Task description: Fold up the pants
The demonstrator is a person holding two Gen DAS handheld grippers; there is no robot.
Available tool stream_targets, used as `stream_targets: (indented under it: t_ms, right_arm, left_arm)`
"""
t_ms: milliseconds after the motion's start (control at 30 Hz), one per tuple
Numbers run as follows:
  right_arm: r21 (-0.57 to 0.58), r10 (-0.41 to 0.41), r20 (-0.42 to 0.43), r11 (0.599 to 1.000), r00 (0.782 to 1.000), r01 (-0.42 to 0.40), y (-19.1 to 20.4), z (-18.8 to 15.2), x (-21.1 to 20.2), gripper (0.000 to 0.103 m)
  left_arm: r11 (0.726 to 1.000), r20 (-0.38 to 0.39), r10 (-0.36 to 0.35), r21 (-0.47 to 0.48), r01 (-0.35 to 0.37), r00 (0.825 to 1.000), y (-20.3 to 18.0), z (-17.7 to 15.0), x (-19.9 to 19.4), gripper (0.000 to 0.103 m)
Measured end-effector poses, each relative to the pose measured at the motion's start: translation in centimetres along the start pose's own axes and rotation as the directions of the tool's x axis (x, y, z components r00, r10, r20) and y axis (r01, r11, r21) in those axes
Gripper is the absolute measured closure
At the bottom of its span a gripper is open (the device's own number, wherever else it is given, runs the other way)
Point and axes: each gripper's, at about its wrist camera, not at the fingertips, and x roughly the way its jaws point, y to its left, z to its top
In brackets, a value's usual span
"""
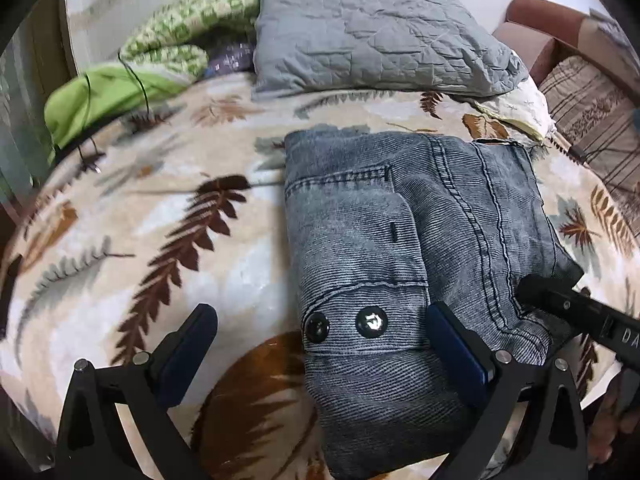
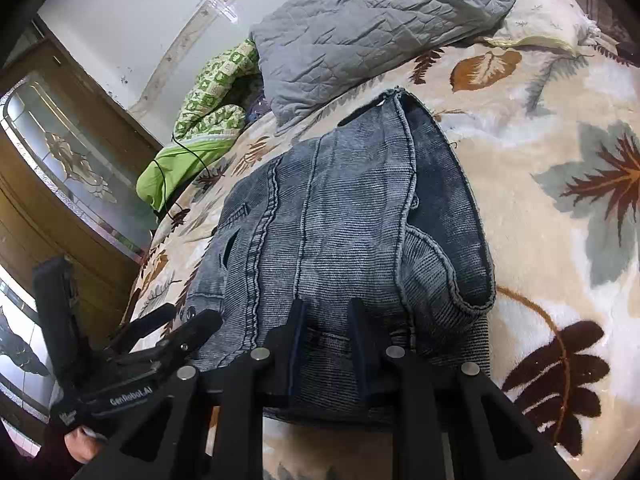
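Observation:
Folded grey-blue jeans lie on a leaf-patterned bed blanket. My left gripper is open wide over their near left corner. The two metal buttons sit between its fingers; one finger hangs over the blanket, the other over the denim. My right gripper is shut on the near edge of the jeans, with a fold of denim pinched between its narrow-set fingers. The right gripper shows at the jeans' right corner in the left wrist view, and the left gripper at the lower left of the right wrist view.
A grey quilted pillow lies beyond the jeans. Green patterned bedding and a green cloth with a black cable sit at the far left. A wooden cabinet with a glass door stands beside the bed. A striped cushion is at the right.

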Motion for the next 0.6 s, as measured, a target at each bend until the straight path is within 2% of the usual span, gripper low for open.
stream_targets:
  t_ms: [167, 300, 433, 533, 600]
  right_arm:
    - [-0.003, 0.010, 0.007, 1.000, 1.000, -0.010, -0.1, 0.0, -0.1, 0.078]
    - [-0.011, 0.015, 0.008, 1.000, 1.000, -0.015, -0.1, -0.1, -0.4, 0.078]
    - [-0.028, -0.009, 0.002, 1.000, 1.000, 0.009, 0.6, 0.4, -0.9, 0.078]
    - [-0.118, -0.051, 0.071, 0.991, 0.996, 0.059, 2.3, 0.6, -1.9, 0.078]
    - [-0.141, -0.020, 0.110, 0.989, 0.994, 0.035, 2.9, 0.7, -2.5, 0.078]
  left_arm:
    - [0.997, 0.017, -0.066, 0.051, 0.065, 0.998, 1.2, 0.0, -1.5, 0.000]
    - [0.996, 0.081, -0.091, 0.001, 0.091, 0.993, 3.3, 0.8, -3.1, 0.000]
    - [0.997, 0.051, -0.071, -0.028, 0.073, 0.996, 4.8, 1.0, -2.6, 0.000]
    - [0.995, 0.022, -0.080, -0.052, 0.081, 0.997, 5.5, 0.8, -2.0, 0.000]
    - [0.994, 0.011, -0.097, -0.055, 0.097, 0.995, 5.5, 0.7, -1.8, 0.000]
